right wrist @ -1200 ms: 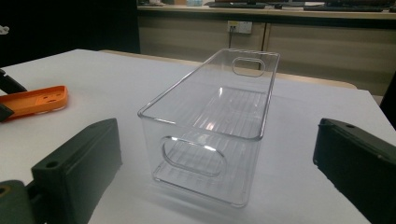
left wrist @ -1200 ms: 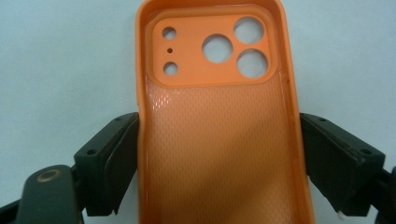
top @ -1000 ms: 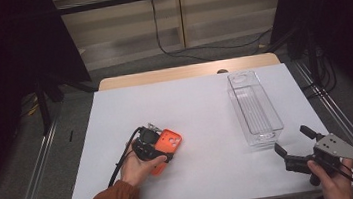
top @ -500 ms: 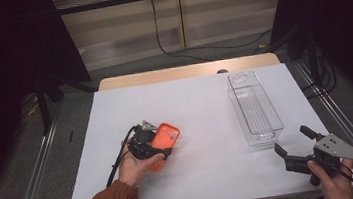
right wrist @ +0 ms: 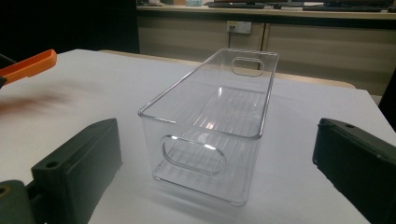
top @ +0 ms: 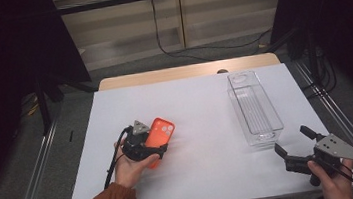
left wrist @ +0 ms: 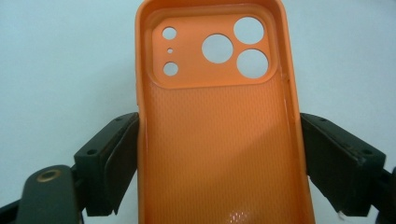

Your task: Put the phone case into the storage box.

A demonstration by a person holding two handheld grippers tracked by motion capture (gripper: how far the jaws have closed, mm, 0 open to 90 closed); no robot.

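L gripper (top: 145, 146) fingers pinch the orange phone case (left wrist: 217, 130) by its long edges above the white bench (top: 200, 107); R gripper (top: 296, 149) fingers spread wide, facing clear bin (right wrist: 212, 123).

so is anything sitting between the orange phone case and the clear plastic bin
Nothing visible. The orange silicone phone case is clamped in the left tool, and only bare white table cover lies between it and the empty clear plastic bin. The open right tool waits at the bin's near end, off that path.
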